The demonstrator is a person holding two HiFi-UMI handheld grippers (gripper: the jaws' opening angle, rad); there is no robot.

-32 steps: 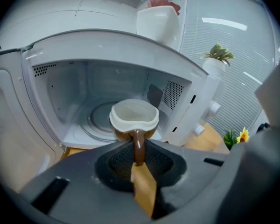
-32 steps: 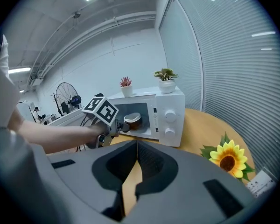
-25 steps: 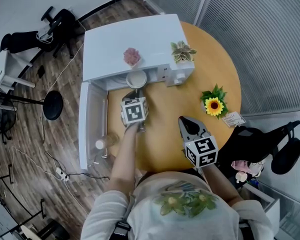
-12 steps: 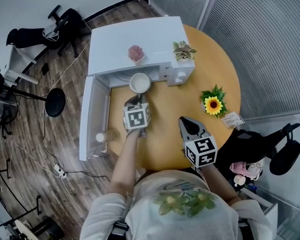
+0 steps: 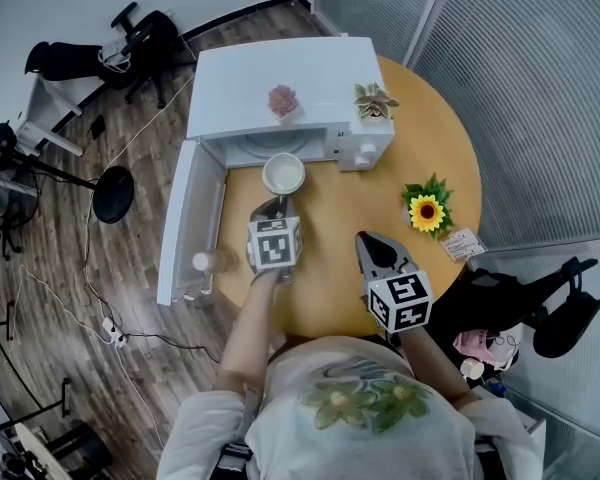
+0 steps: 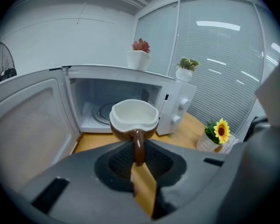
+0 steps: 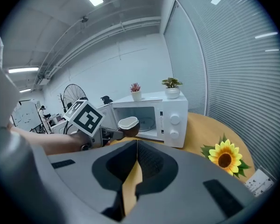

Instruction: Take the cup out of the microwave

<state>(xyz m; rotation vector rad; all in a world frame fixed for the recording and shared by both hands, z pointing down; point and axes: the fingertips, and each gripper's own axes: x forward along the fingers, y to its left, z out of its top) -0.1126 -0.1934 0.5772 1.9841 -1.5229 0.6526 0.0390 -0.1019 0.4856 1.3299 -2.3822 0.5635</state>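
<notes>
A brown cup with a white inside [image 5: 282, 173] hangs just outside the mouth of the white microwave [image 5: 280, 73], above the wooden table [image 5: 420, 138]. My left gripper [image 5: 272, 206] is shut on the cup's thin brown handle. In the left gripper view the cup [image 6: 134, 115] sits upright beyond the left gripper [image 6: 139, 146], with the empty oven cavity behind it. My right gripper [image 5: 370, 248] stays near the table's front edge, shut and empty. The right gripper view shows the right gripper [image 7: 136, 146] aimed at the cup [image 7: 128, 124] and the microwave [image 7: 170, 111].
The microwave door [image 5: 188, 223] stands swung open to the left, with a small clear bottle [image 5: 205, 262] beside it. A pink plant [image 5: 282, 100] and a green plant [image 5: 375, 100] sit on the microwave. A sunflower pot [image 5: 427, 211] and a card [image 5: 463, 240] are at the right.
My left gripper has drawn back toward me with the cup, which has come from the microwave's opening to just outside it. The right gripper has stayed in place.
</notes>
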